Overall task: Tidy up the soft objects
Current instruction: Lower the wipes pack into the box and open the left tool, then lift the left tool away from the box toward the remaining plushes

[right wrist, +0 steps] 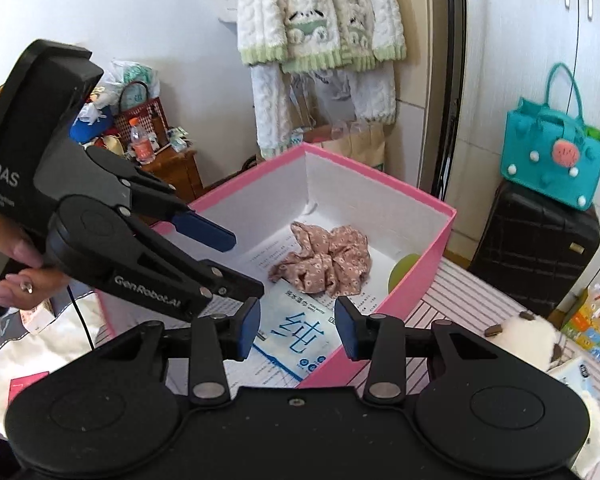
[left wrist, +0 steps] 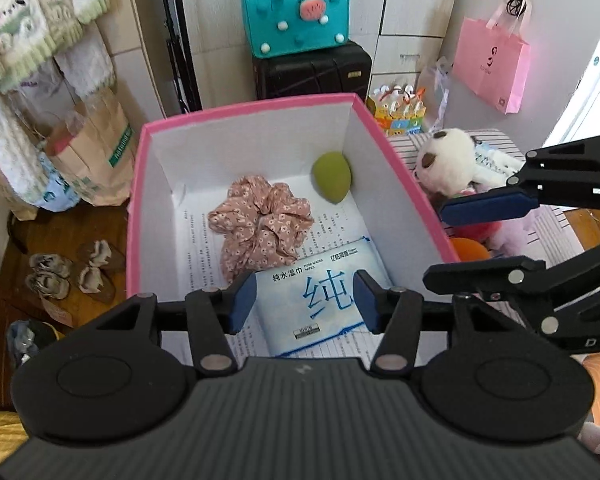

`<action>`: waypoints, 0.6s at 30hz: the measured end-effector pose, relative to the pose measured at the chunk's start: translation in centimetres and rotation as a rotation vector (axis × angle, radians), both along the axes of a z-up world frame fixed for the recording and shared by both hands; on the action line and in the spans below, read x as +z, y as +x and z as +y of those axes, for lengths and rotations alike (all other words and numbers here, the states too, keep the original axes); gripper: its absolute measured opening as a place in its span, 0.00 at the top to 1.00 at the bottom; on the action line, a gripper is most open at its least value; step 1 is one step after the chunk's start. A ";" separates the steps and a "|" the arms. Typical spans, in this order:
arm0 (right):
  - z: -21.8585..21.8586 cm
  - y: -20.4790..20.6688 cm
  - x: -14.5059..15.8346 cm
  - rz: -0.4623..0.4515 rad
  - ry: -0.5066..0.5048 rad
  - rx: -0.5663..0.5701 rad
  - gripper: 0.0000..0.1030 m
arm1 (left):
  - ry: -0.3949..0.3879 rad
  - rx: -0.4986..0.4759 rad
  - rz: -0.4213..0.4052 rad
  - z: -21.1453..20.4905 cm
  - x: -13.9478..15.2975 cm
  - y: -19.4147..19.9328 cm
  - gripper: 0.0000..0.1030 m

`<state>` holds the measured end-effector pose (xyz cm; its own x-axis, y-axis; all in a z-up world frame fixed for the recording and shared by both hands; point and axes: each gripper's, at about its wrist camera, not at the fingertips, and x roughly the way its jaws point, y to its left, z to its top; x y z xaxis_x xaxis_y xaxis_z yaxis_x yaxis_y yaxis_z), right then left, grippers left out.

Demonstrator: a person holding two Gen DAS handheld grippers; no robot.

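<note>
A pink box (left wrist: 236,114) with white inside walls holds a floral scrunchie (left wrist: 260,228), a green egg-shaped sponge (left wrist: 332,176) and a blue-and-white wet wipes pack (left wrist: 308,280). My left gripper (left wrist: 305,302) hangs open above the pack, which lies flat on the box floor, untouched. In the right wrist view my right gripper (right wrist: 298,328) is open over the box's near rim (right wrist: 432,204), nothing between its pads. The left gripper (right wrist: 236,260) shows there too, held by a hand (right wrist: 20,272). A white plush toy (left wrist: 448,156) lies outside the box on the right.
An orange ball (left wrist: 470,250) and a pink plush (left wrist: 512,232) lie by the toy on a striped cloth (right wrist: 460,292). Behind stand a black suitcase (left wrist: 312,70) with a teal felt bag (left wrist: 296,16), a pink paper bag (left wrist: 492,68) and hanging fleece clothes (right wrist: 320,12).
</note>
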<state>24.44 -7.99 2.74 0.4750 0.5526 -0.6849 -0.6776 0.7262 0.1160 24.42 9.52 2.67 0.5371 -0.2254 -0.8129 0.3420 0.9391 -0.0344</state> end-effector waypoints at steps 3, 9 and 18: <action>-0.3 -1.5 1.2 -0.033 0.002 0.006 0.55 | 0.005 0.000 -0.023 -0.1 1.6 -1.7 0.46; -1.0 -4.6 3.4 -0.074 0.016 0.032 0.53 | 0.020 -0.003 -0.069 -0.2 3.9 -5.3 0.43; -2.3 -9.1 6.1 -0.140 0.034 0.056 0.51 | 0.058 -0.021 -0.107 -0.9 7.4 -10.0 0.37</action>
<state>15.29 -10.25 8.81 0.5322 0.6027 -0.5946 -0.7284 0.6839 0.0412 14.39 8.62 10.04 0.6171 -0.1918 -0.7631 0.3601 0.9311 0.0572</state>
